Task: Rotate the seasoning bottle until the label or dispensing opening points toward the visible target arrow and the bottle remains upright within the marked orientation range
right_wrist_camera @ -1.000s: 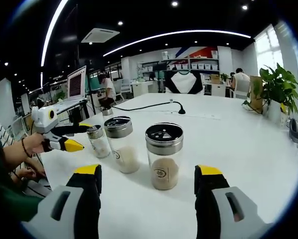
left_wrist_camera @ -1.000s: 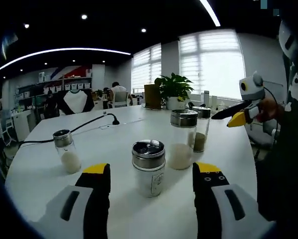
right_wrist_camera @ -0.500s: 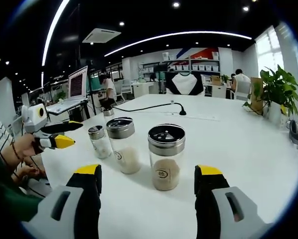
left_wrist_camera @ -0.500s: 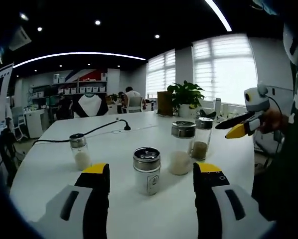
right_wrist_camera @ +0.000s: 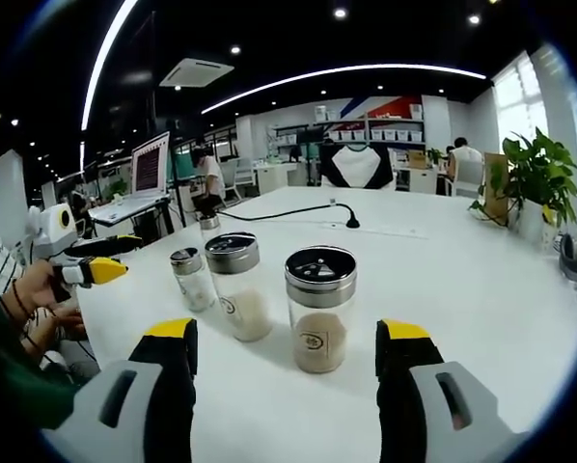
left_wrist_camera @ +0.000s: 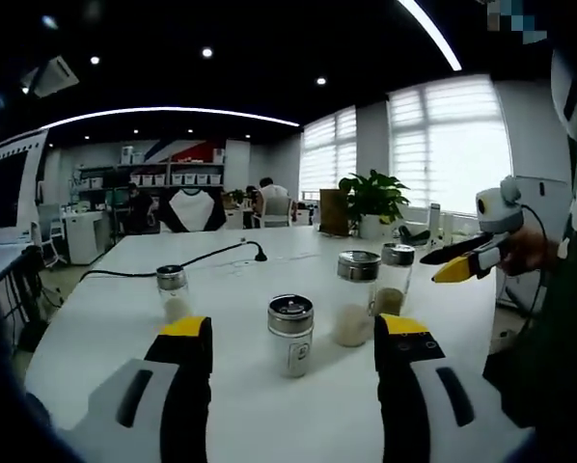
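As we compare the earlier pictures with the present ones, the bottles sit smaller between the jaws in both views, so we judge that both hands are backing off from the table [left_wrist_camera: 96, 328] rather than closing in; nothing on the table itself seems to move. In the left gripper view our left gripper [left_wrist_camera: 293, 338] stands wide, holding nothing, with the seasoning bottle [left_wrist_camera: 290, 335] centred between its jaws but well apart from them, in the middle of the table toward our near edge. In the right gripper view our right gripper [right_wrist_camera: 287, 340] is likewise wide and empty, with the brown-spice bottle [right_wrist_camera: 319, 309] framed between its jaws, the white-powder bottle [right_wrist_camera: 238, 286] just beside it and a small bottle [right_wrist_camera: 189, 279] further along toward the edge where the person sits. For the task this means, in our judgement, that no turning is under way and the grasp has yet to begin. The seasoning bottle stands upright, its long axis vertical, metal shaker lid on top; its small label mark faces roughly toward the left gripper's camera. We see no target arrow on the table, so we cannot tell whether that facing is the wanted one. A black cable [left_wrist_camera: 211, 255] lies across the far part of the table.
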The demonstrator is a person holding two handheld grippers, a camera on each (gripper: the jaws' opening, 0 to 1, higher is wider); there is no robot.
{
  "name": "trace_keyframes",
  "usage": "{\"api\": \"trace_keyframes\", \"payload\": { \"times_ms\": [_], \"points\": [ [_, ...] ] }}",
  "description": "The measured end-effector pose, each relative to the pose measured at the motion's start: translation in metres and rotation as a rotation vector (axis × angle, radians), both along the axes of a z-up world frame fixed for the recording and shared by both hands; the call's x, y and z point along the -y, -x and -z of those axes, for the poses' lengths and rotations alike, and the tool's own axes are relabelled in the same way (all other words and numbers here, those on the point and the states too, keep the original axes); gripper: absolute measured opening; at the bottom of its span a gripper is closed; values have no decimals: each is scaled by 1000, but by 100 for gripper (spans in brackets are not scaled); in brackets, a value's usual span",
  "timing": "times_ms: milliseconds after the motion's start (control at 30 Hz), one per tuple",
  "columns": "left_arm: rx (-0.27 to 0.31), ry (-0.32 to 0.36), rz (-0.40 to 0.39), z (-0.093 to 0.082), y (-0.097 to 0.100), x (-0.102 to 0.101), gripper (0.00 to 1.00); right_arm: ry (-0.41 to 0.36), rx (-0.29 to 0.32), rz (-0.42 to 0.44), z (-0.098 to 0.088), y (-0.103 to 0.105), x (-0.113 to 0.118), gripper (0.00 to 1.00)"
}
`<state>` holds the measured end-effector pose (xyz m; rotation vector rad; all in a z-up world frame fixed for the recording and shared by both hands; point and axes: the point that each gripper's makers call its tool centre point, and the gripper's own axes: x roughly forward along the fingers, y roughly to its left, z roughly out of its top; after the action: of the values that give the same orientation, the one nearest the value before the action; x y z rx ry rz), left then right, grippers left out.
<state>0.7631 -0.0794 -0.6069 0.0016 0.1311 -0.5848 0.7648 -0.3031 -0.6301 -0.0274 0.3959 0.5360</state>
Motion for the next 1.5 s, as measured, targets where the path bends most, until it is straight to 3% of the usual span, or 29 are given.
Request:
{"api": "trace_keyframes", "payload": {
  "times_ms": [167, 433, 600, 767, 867, 1100, 1500],
  "points": [
    [19, 27, -21, -10, -2, -5, 72, -2, -3, 2, 1, 0, 1, 76],
    [20, 49, -37, -12, -8, -8, 72, -4, -4, 9, 2, 0, 3, 76],
    [15, 28, -58, -9, -18, -14, 72, -5, -5, 13, 3, 0, 5, 76],
    [26, 58, -92, -14, -39, -27, 72, -8, -7, 22, 4, 0, 9, 76],
    [5, 18, -89, -11, -50, -27, 72, -7, -8, 25, 4, 0, 10, 76],
    [28, -2, -96, -13, -74, -29, 72, -8, -11, 35, 5, 0, 13, 75],
    [-45, 2, -149, 15, -122, -47, 72, -5, -3, 45, 0, 1, 17, 75]
  ]
}}
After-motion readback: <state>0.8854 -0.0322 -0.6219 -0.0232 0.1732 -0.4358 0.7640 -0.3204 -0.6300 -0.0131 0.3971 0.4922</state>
